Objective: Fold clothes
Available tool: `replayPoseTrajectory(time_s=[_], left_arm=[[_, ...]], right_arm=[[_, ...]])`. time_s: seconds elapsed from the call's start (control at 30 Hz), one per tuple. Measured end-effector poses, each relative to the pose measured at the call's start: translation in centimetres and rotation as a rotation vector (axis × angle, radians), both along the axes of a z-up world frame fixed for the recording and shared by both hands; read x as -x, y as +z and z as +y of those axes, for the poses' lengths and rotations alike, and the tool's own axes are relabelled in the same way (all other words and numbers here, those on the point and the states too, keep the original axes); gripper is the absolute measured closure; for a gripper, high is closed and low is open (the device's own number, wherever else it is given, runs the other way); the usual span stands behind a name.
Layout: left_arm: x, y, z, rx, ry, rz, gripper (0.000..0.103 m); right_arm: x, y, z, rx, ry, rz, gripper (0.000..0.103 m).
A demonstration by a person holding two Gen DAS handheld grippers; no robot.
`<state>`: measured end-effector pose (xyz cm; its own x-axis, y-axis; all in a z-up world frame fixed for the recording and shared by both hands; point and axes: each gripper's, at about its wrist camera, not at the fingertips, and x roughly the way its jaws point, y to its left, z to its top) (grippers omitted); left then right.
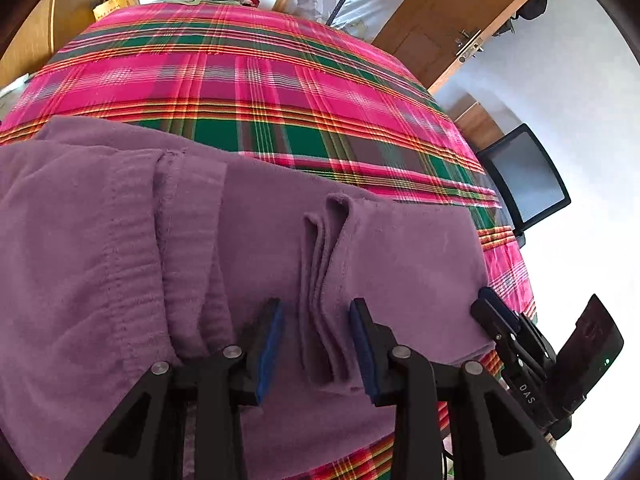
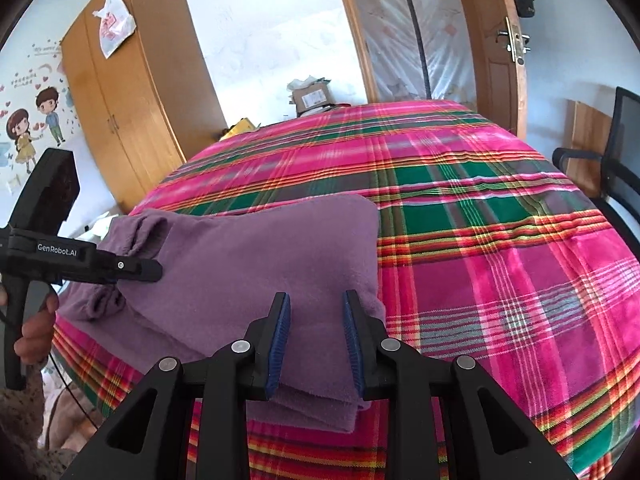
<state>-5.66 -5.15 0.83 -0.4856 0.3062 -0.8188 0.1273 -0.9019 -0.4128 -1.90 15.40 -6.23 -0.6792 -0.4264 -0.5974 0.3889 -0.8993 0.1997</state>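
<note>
The purple garment (image 1: 168,264) lies on the near part of the plaid bedspread (image 1: 256,92), folded at least once into a thick slab. Its ribbed waistband sits to the left in my left wrist view, with stacked layered edges toward the right.

My left gripper (image 1: 316,344) is parted moderately, pads (image 1: 272,344) astride a raised ridge of folded layers. Nothing is pinched — fabric shows between the pads without being clamped. My right gripper (image 2: 316,340) is parted about as wide, poised over the near right corner of the garment (image 2: 260,264), where several layers stack at the hem. It holds nothing either.

Risks noted:
- On closing, either gripper may catch only the top layer rather than the full stack, since the edges are staggered. A lift would then peel the fold open.
- The fleece looks thick and soft, so a shallow bite could slip out under its own weight.
- The garment lies close to the near edge of the bed — a drag in that direction could pull it off.
- The grippers work close together, so collision is possible.
</note>
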Motion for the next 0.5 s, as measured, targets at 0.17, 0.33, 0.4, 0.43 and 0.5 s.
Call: replayPoseTrajectory(time_s=[0.17,0.33,0.4,0.43,0.5], left_arm=[[-0.1,0.0,0.1,0.0,-0.009,-0.002,0.068],[-0.5,0.0,0.5,0.039,-0.011,0.002,0.068],[-0.5,0.1,0.7,0.044,-0.008,-0.003,0.068],[-0.5,0.0,0.7,0.046,-0.006,-0.005,0.068],[-0.4,0.0,0.7,0.047,0.0,-0.005,0.068]], right_arm=[[-1.2,-0.3,0.1,-0.089,-0.01,0.044,0.075],[-1.0,-0.7,2.2,-0.015,-0.06,-0.015,0.065],[-1.1,-0.3,2.2,-0.02,-0.086,-0.016,0.065],[-1.1,-0.1,2.1,-0.021,-0.087,-0.006,0.065],[-1.2,0.3,1.9,-0.004,-0.072,0.001,0.065]])
